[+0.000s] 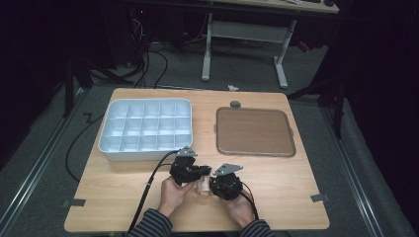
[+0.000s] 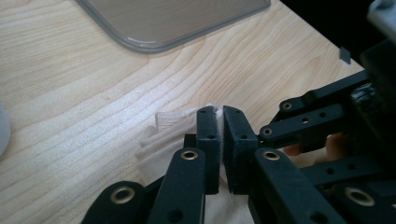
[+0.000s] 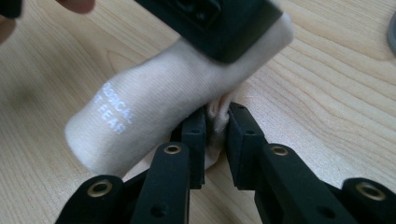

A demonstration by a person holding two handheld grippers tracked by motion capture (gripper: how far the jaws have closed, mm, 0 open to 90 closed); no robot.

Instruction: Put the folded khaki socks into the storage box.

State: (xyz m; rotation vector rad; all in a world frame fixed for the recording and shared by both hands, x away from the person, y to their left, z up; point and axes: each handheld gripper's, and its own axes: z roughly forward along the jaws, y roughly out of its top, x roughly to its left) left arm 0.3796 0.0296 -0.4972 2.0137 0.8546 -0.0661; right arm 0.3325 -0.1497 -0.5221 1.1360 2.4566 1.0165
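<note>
A small cream sock (image 1: 202, 185) with pale lettering lies between my two grippers near the table's front edge. My left gripper (image 1: 201, 172) is shut on a fold of the sock (image 2: 175, 128); cloth shows between its jaws (image 2: 219, 122). My right gripper (image 1: 213, 186) is shut on another part of the sock (image 3: 140, 116), with bunched fabric pinched between its jaws (image 3: 217, 116). In the right gripper view the left gripper's black body covers the sock's far end.
A white compartment tray (image 1: 146, 129) stands at the back left of the wooden table. A brown flat tray (image 1: 254, 131) lies at the back right, with a small grey disc (image 1: 235, 104) behind it. Bare wood (image 1: 281, 192) lies to the right of my hands.
</note>
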